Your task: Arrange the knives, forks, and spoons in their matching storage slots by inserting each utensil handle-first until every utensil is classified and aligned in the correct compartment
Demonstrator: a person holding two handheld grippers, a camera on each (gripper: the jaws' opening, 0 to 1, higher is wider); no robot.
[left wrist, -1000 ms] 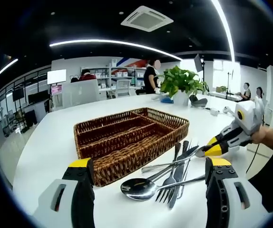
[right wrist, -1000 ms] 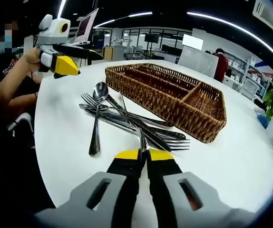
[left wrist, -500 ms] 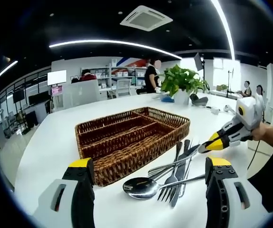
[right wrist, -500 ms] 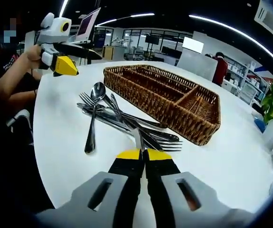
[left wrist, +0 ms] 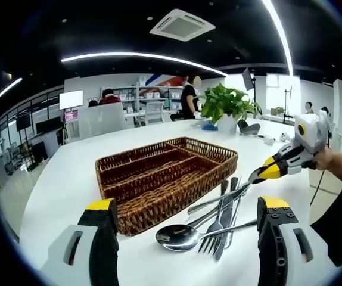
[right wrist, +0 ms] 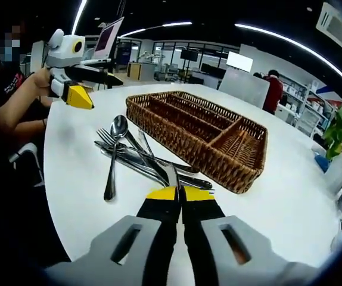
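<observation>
Between its pressed-together jaws, right gripper (right wrist: 179, 193) pinches a knife (right wrist: 172, 176) beside the wicker tray (right wrist: 218, 162); left gripper (left wrist: 186, 205) jaws spread wide.

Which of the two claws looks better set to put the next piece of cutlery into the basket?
Probably the right claw: it is shut on a utensil pulled from the cutlery pile, beside the wicker basket. The left claw is open, holding nothing.
</observation>
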